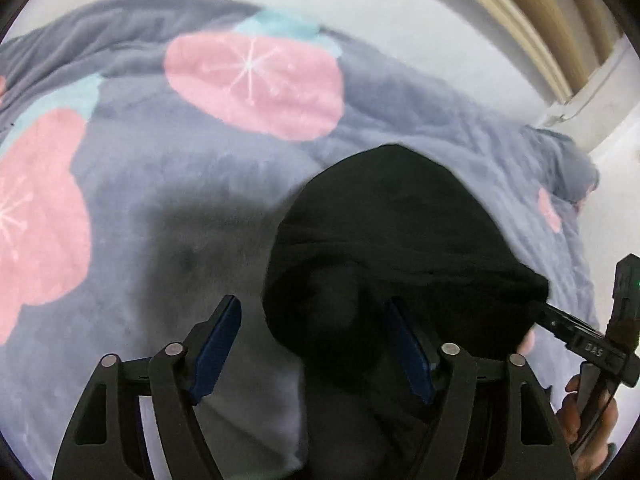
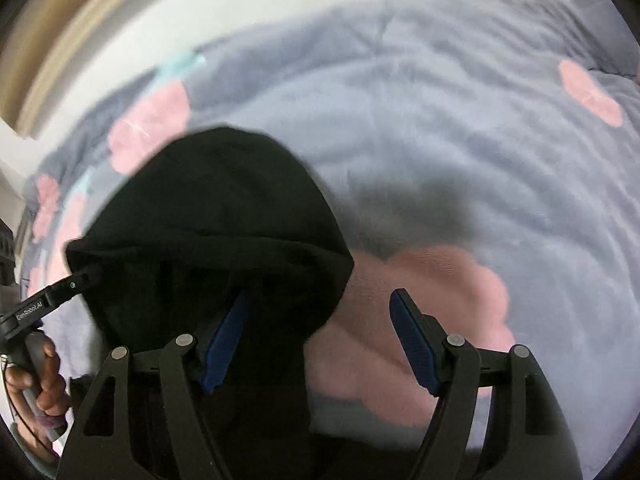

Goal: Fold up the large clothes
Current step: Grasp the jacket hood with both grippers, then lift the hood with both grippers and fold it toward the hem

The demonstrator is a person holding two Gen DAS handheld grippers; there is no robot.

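Note:
A black hooded garment lies on a grey-blue fleece blanket, its hood bunched up. In the left wrist view my left gripper is open, its right finger against the hood and its left finger over the blanket. The right gripper's tip touches the hood's right edge there. In the right wrist view the same garment sits at the left. My right gripper is open, its left finger over the black cloth. The left gripper's tip meets the hood's left edge.
The blanket has pink and teal flower prints and covers a bed; it also shows in the right wrist view. A white wall and a wooden frame lie beyond it. Hands hold the gripper handles at the frame edges.

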